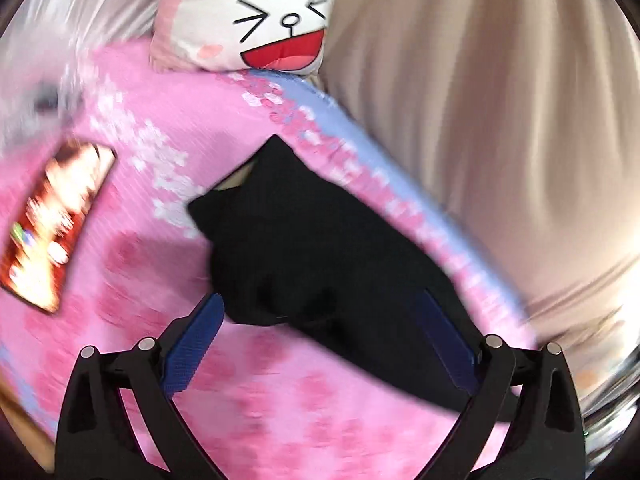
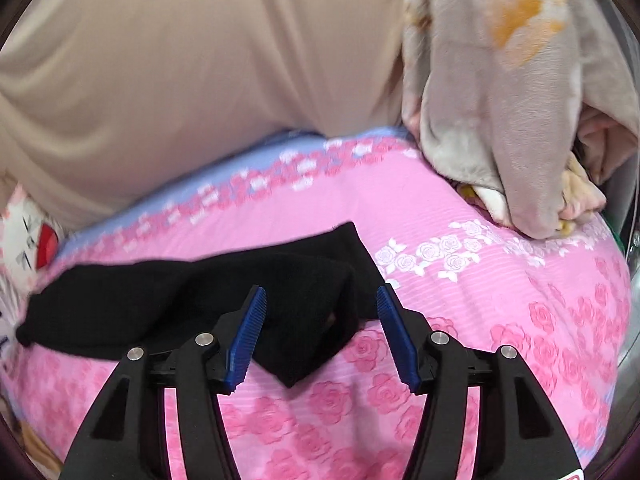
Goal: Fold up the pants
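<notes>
The black pants [image 1: 320, 248] lie bunched and partly folded on a pink rose-print bed sheet [image 1: 152, 184]. In the left wrist view my left gripper [image 1: 320, 304] is open, its blue pads [image 1: 196, 344] wide apart on either side of the pants' near end; that view is motion-blurred. In the right wrist view the pants [image 2: 192, 300] stretch from the centre to the left. My right gripper [image 2: 322, 300] is open, its blue pads [image 2: 248, 332] either side of a fold of the pants, with one corner hanging toward the camera.
A cartoon-face pillow [image 1: 256, 20] sits at the head of the bed. A beige curtain [image 2: 180, 72] hangs behind the bed edge. A grey blanket heap [image 2: 512, 112] lies on the sheet [image 2: 480, 320] at the right. A red packet [image 1: 52, 220] lies on the sheet at the left.
</notes>
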Tool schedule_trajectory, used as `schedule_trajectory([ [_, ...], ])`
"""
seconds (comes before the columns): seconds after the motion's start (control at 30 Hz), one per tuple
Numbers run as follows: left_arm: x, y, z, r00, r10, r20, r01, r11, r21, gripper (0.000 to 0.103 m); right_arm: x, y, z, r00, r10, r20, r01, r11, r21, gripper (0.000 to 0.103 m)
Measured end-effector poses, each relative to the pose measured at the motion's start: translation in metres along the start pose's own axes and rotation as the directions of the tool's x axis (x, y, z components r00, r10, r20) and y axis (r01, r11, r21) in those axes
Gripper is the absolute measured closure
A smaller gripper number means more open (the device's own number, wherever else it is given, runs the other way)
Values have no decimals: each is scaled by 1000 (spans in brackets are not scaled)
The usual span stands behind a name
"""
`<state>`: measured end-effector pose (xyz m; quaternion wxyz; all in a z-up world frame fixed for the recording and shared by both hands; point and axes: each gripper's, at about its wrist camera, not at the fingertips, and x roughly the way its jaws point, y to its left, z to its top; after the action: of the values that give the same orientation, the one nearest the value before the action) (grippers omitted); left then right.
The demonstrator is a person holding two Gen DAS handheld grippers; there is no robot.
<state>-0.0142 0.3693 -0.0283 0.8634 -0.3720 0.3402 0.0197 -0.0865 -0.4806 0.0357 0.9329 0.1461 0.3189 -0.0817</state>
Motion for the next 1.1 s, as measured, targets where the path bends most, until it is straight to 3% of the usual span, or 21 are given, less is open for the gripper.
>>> schedule_trajectory([
  [0.03,5,0,-1,1000,-14,-18,14,1000,-27,7,-5,2,-2,1000,30,9,-30,999,23,46],
  [0.13,45,7,-2,987,20,-159,-41,991,-125,8,-8,18,-8,999,50,9,-50,999,19,46],
  [0.23,75,20,-2,961,-142,-235,62,946,-318,13,-5,41,-18,998,66,-10,-66,998,-8,46],
  [0.27,81,22,1,955,-169,-242,76,933,-351,31,-4,50,-21,997,73,-16,-74,997,-19,46],
  [0.3,88,22,6,948,-181,-260,75,925,-372,70,-4,56,-23,996,84,-21,-84,996,-24,45],
  [0.33,93,20,12,945,-174,-276,64,928,-366,87,0,64,-24,995,96,-29,-96,995,-33,46],
  [0.37,98,13,26,950,-128,-285,33,949,-315,99,1,70,-25,995,96,-32,-97,994,-41,46],
  [0.43,90,-8,49,973,-68,-222,23,980,-200,100,6,83,-25,993,109,-40,-111,992,-57,46],
  [0.47,74,-29,60,988,-44,-150,30,995,-93,100,8,90,-23,993,109,-36,-112,992,-65,46],
  [0.53,42,-63,59,998,-61,-28,64,990,124,98,6,100,-22,992,127,-19,-128,990,-67,46],
  [0.57,31,-70,48,999,-53,0,51,975,217,93,4,103,-22,990,137,-10,-138,988,-68,46],
  [0.6,34,-65,41,1000,-22,-19,26,972,235,83,3,106,-23,989,148,-4,-148,986,-71,46],
  [0.63,41,-56,35,999,24,-38,-14,972,235,76,4,108,-25,989,151,-5,-151,986,-75,45],
  [0.67,57,-35,24,992,105,-74,-87,972,218,59,8,110,-28,990,142,-14,-142,987,-80,45],
  [0.73,77,7,5,968,195,-155,-174,975,139,61,21,110,-34,991,121,-57,-125,989,-81,45],
  [0.77,80,27,-5,969,163,-186,-151,985,78,61,26,109,-35,991,112,-75,-118,990,-76,45],
  [0.8,71,34,-10,985,111,-133,-106,993,49,57,31,108,-35,989,107,-98,-113,991,-66,45],
  [0.83,67,38,-13,987,105,-118,-103,994,26,54,35,106,-35,987,108,-117,-115,992,-50,45],
  [0.9,61,40,-15,993,50,-102,-53,998,-22,38,37,104,-33,986,123,-115,-128,991,-33,45],
  [0.97,63,38,-10,996,35,-82,-40,998,-57,29,39,103,-31,985,130,-110,-133,991,-21,45],
  [1.1,59,20,-3,999,-33,-31,29,992,-123,29,40,88,-28,991,75,-108,-72,997,36,39],
])
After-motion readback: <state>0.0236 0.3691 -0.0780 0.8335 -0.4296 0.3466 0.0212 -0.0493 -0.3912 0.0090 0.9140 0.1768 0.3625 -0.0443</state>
